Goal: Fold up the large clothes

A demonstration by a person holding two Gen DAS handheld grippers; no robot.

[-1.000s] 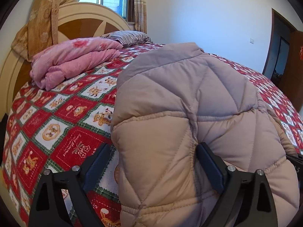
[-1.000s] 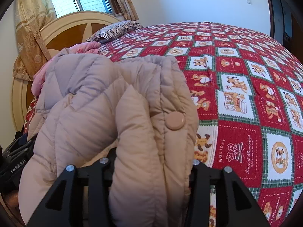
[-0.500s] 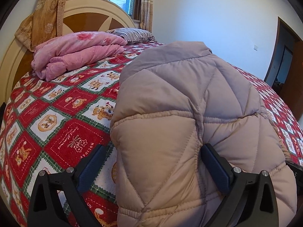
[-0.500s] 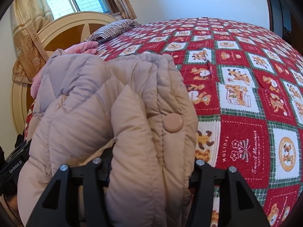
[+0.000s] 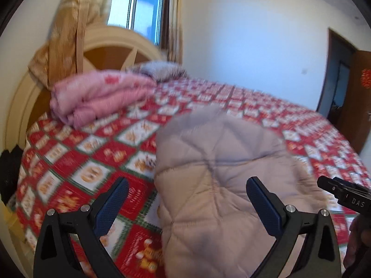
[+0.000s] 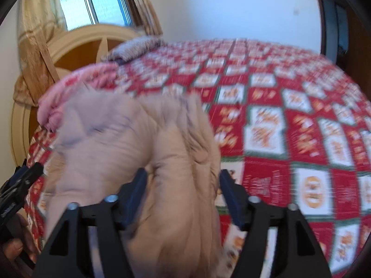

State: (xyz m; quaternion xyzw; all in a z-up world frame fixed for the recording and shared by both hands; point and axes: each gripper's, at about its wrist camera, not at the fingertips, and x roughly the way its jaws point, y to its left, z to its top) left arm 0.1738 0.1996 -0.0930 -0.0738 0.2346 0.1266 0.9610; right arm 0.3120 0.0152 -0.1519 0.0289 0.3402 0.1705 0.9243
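Beige puffer jacket [image 6: 143, 153] bunched between right claw [image 6: 183, 192] pads; left claw [image 5: 187, 199] spread.

The bed [image 5: 301, 125] has a red cover with little picture squares; a puffy tan coat [image 5: 220, 173] lies on it; a folded pink blanket [image 5: 99, 97] and a pillow [image 5: 162, 70] lie by the headboard.
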